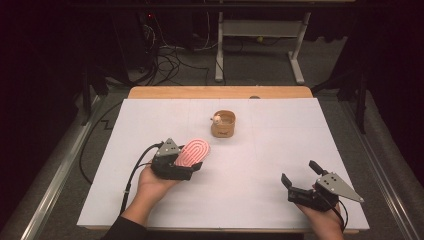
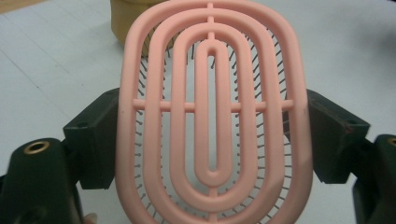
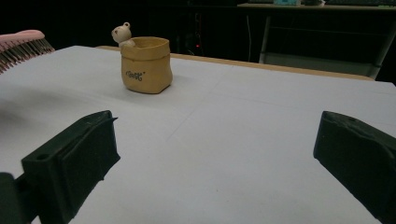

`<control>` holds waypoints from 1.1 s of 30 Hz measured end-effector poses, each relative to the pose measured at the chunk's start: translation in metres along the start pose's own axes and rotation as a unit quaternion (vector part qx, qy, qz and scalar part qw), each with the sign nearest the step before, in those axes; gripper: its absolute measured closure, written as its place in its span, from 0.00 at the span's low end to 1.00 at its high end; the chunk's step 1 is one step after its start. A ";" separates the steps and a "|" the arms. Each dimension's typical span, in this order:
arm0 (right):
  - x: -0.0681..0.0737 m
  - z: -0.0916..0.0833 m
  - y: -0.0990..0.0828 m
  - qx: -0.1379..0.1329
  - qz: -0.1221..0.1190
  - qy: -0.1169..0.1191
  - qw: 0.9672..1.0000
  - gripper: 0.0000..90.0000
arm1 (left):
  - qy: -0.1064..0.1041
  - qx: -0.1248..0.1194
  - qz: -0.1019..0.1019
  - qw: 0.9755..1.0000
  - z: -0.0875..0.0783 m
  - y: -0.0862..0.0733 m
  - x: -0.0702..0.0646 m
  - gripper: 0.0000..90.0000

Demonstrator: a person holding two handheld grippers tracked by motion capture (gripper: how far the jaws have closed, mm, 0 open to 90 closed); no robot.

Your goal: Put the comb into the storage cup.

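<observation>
- Left gripper [image 1: 189, 164] grasps the pink brush [image 2: 212, 116] across its width, holding it above the white table [image 1: 260, 165], short of the tan pot [image 1: 223, 125].
- Right gripper [image 1: 300, 176] rests released, jaws wide and empty.
- Step in hand: carrying the brush.
- Next move, likely: advance to the pot and tilt the brush into its mouth.

brush [image 1: 192, 153] in left tongs [image 1: 196, 161], pot [image 1: 223, 124] behind, right tongs [image 1: 300, 176] apart
</observation>
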State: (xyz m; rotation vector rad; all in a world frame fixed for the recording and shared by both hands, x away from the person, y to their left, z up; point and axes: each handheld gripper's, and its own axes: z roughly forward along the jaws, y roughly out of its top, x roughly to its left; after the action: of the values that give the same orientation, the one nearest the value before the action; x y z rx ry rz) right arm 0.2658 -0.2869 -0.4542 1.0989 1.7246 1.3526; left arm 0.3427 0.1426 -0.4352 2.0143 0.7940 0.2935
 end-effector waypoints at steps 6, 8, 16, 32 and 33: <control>0.000 0.001 -0.001 0.001 0.002 -0.002 1.000 0.00 | 0.001 -0.026 0.003 1.000 -0.001 0.001 -0.004 0.20; 0.000 0.001 -0.001 0.001 -0.001 -0.002 1.000 0.00 | -0.001 -0.035 0.003 0.999 -0.001 0.001 -0.005 0.20; 0.002 0.002 -0.001 0.003 -0.004 -0.002 1.000 0.00 | -0.007 -0.081 0.001 0.997 -0.005 0.004 -0.008 0.20; 0.006 0.002 -0.002 0.005 -0.007 -0.001 1.000 0.00 | -0.006 -0.130 0.016 0.991 -0.020 0.006 -0.018 0.20; 0.006 0.002 -0.002 0.006 -0.007 -0.001 1.000 0.00 | -0.008 -0.134 0.016 0.991 -0.021 0.007 -0.019 0.20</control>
State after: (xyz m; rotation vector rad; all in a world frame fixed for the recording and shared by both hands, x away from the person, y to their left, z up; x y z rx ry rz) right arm 0.2650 -0.2812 -0.4565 1.0927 1.7368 1.3347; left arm 0.3206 0.1416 -0.4164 1.7765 0.6754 0.3819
